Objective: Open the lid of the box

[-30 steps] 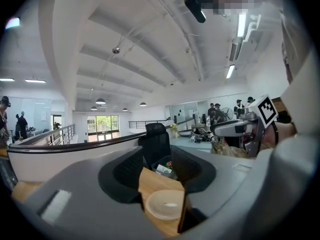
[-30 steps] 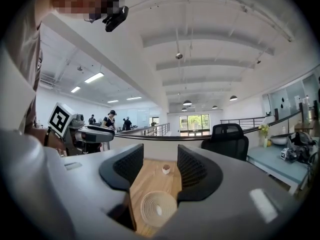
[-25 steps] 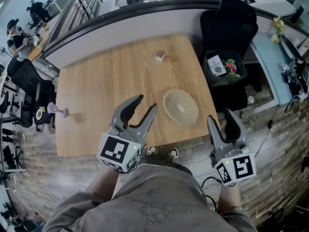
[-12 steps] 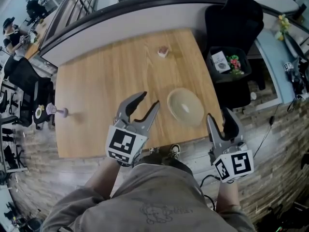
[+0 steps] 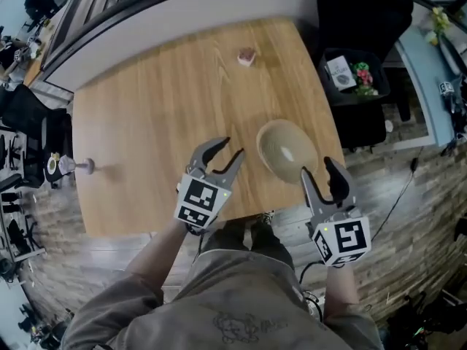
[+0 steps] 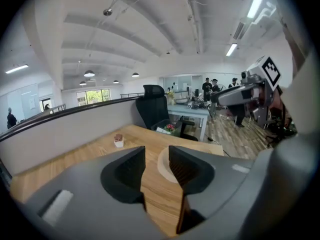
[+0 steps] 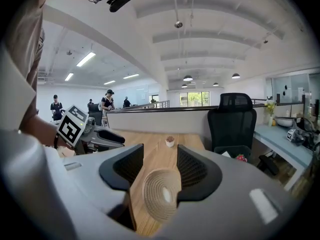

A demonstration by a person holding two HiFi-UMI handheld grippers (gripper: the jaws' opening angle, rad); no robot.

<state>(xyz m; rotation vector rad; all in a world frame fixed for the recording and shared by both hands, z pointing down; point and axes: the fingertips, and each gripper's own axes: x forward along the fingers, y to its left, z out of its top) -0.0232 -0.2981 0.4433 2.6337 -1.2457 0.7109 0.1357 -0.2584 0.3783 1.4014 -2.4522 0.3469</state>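
Observation:
A round beige box with a ridged domed lid [image 5: 286,149] sits near the front right edge of the wooden table [image 5: 153,115]. My left gripper [image 5: 220,152] hovers over the table just left of the box; its jaws are closing with nothing between them. In the left gripper view the box [image 6: 163,165] shows past the left gripper [image 6: 156,156]. My right gripper [image 5: 319,170] is at the box's near right edge, open. In the right gripper view the box [image 7: 160,194] lies low, just ahead of the right gripper [image 7: 160,160], untouched.
A small white cup [image 5: 246,56] stands at the table's far side. A small purple-and-white object [image 5: 75,166] rests at the left edge. A black office chair [image 5: 365,13] and a bin [image 5: 350,75] stand right of the table. A curved partition wall [image 5: 182,9] runs behind.
Both grippers have moved forward toward the box. The left gripper's jaws have narrowed a little. The right gripper has come up to the box's near edge.

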